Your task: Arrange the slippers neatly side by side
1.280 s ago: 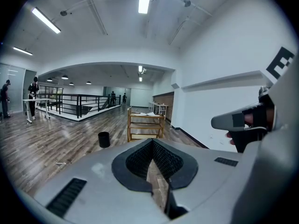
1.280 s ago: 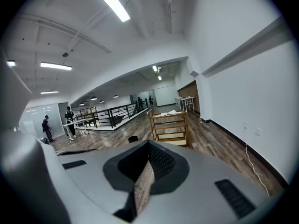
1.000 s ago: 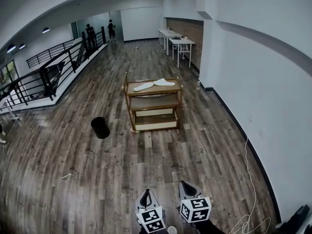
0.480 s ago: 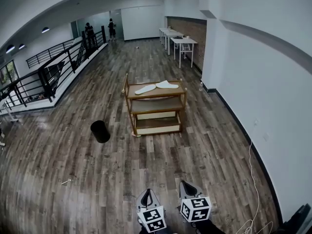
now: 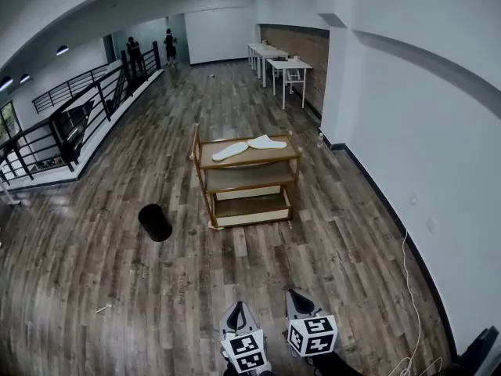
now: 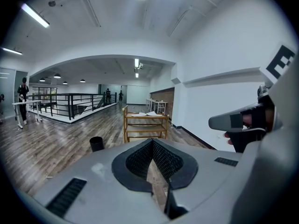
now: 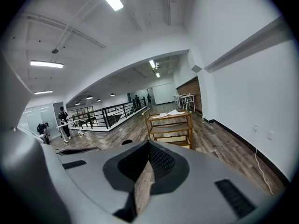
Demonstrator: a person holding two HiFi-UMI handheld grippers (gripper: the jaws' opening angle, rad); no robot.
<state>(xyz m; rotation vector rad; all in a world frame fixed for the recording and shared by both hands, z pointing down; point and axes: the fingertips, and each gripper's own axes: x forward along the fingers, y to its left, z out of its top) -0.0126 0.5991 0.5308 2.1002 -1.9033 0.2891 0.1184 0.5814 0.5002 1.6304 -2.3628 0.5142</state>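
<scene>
Head view: we log slippers (image 5: 232,150) far ahead atop shelf (image 5: 283,154), lying left-right; left hand-held gripper (image 5: 236,318) better aligned; it and right hand-held gripper (image 5: 300,303) closed, empty.

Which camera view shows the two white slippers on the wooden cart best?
The head view: it looks down on the top shelf of the cart, so both slippers show in full outline, lying end to end at an angle. Both gripper views see them nearly edge-on, far off, as thin pale slivers.
</scene>
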